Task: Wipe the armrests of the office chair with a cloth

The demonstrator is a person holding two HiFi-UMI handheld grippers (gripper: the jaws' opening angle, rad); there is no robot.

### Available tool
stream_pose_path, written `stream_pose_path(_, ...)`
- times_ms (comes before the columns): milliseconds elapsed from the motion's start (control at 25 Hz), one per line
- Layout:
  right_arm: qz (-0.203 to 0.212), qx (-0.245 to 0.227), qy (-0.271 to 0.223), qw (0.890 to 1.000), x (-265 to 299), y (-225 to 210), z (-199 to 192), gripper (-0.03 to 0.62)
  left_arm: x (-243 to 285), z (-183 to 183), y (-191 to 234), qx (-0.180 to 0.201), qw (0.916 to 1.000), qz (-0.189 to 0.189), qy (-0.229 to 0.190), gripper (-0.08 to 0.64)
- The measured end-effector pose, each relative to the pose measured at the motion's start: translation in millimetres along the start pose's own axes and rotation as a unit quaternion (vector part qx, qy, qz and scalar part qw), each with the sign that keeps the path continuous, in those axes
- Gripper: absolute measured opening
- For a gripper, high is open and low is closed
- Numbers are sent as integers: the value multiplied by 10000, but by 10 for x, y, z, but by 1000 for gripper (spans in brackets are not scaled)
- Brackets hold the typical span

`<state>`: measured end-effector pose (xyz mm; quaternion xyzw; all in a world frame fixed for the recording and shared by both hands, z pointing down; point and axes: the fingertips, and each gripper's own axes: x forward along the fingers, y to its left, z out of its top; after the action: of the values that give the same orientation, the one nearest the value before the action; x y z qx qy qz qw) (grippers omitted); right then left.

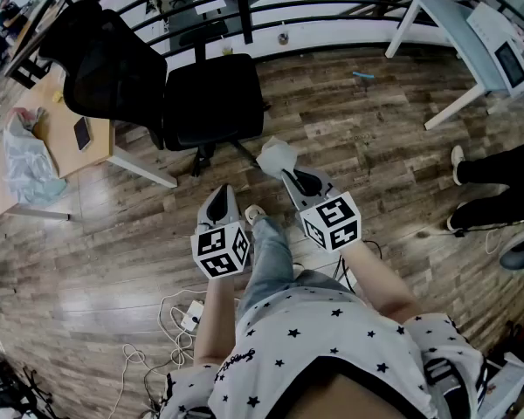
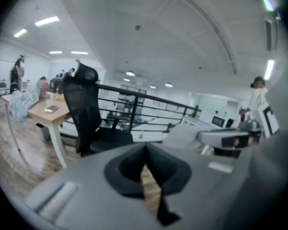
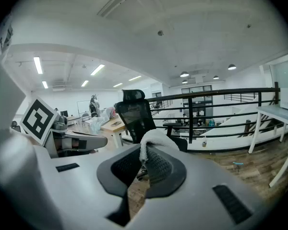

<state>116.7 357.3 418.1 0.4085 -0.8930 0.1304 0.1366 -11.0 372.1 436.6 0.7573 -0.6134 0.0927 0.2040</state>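
Observation:
The black office chair [image 1: 170,94] stands on the wood floor ahead of me and a little left, its mesh back [image 3: 136,115] toward the desk. One armrest [image 3: 175,125] shows in the right gripper view. My right gripper [image 1: 287,174] is shut on a white cloth [image 1: 277,156], which bunches above the jaw tips [image 3: 156,138]. It is held short of the chair's seat [image 1: 217,101], not touching it. My left gripper [image 1: 220,201] hangs lower and to the left, shut with nothing between its jaws [image 2: 145,153].
A wooden desk [image 1: 63,138] with a phone and a plastic bag [image 1: 24,162] stands left of the chair. Behind it runs a black railing [image 1: 332,7]. A white table [image 1: 472,37] is at the far right, another person's legs [image 1: 498,186] at the right, and cables [image 1: 176,317] lie by my feet.

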Motion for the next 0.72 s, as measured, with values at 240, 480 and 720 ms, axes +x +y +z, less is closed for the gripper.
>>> stream_pose_path(240, 49, 123, -164, 9998, -791, 574, -123, 26, -917, -310, -251, -293, 9996, 31, -32, 5)
stream_pose_path(480, 21, 170, -335, 9993, -1126, 824, -184, 26, -1230, -434, -308, -173, 9998, -38, -52, 5)
stream_pose_path(720, 26, 188, -288, 9994, -1176, 897, -259, 26, -1298, -425, -288, -130, 9999, -71, -36, 5)
